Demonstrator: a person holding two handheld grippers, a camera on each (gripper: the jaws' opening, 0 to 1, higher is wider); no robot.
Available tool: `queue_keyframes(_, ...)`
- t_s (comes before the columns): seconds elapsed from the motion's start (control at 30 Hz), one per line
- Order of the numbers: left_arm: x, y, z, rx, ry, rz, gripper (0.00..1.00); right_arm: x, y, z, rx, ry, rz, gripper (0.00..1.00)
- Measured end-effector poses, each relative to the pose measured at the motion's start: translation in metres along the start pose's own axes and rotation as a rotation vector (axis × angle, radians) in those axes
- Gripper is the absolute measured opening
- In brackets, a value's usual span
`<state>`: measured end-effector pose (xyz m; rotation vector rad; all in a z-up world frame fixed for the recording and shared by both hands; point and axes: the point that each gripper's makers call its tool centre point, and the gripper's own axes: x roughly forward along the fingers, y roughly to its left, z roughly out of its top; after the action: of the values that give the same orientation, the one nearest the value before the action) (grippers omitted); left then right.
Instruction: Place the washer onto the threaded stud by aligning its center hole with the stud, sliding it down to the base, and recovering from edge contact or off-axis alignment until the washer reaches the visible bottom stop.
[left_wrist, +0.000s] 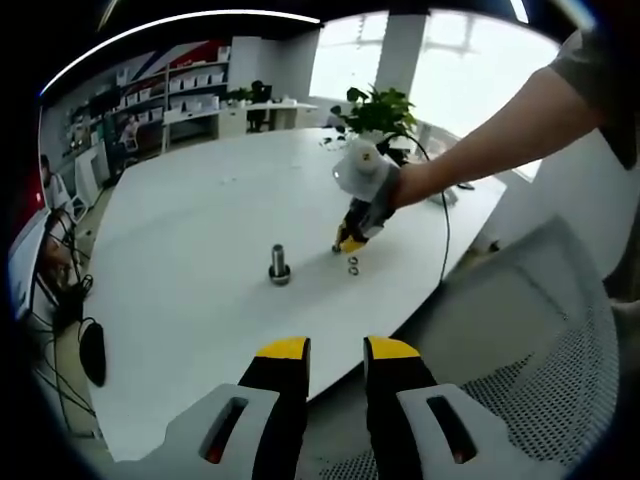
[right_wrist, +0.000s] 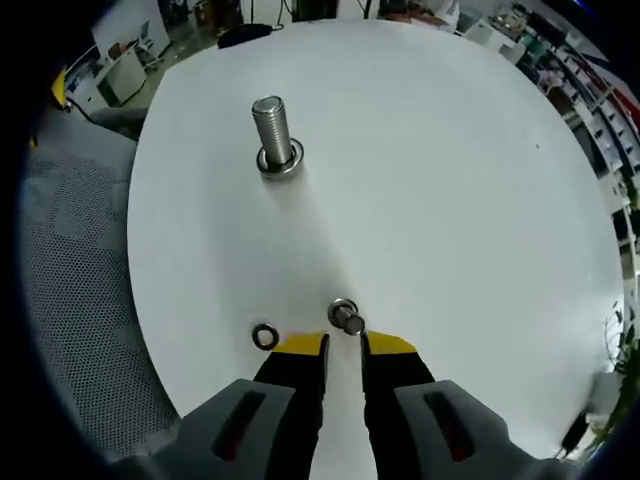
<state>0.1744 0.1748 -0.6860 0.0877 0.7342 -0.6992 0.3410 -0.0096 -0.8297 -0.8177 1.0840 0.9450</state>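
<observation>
Seemingly unheld, two washers lie before right gripper jaws.

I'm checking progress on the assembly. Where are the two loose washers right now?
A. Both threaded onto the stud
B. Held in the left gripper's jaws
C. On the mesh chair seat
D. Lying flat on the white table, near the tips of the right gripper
D: in the right gripper view both washers lie on the white table just ahead of the right gripper, apart from the threaded stud.

You have no text, label, brand, number or sign to read here; nothing legible stands on the white surface or on the distant shelves.
</observation>
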Motion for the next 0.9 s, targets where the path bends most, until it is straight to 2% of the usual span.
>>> queue_keyframes(0.23,0.000,0.001,-0.001,0.000,0.002,0.002,0.19,-0.003,0.008,-0.008,0.015,0.006,0.010,0.16)
queue_keyframes(0.3,0.000,0.001,-0.001,-0.001,0.004,0.003,0.19,-0.004,0.013,-0.006,0.000,-0.014,0.017,0.16)
queue_keyframes(0.7,0.000,0.002,-0.001,0.011,0.010,0.010,0.19,0.004,0.027,-0.006,0.012,-0.014,0.049,0.16)
queue_keyframes(0.9,0.000,0.002,-0.001,0.009,0.007,0.012,0.19,0.005,0.027,-0.004,0.005,-0.026,0.057,0.16)
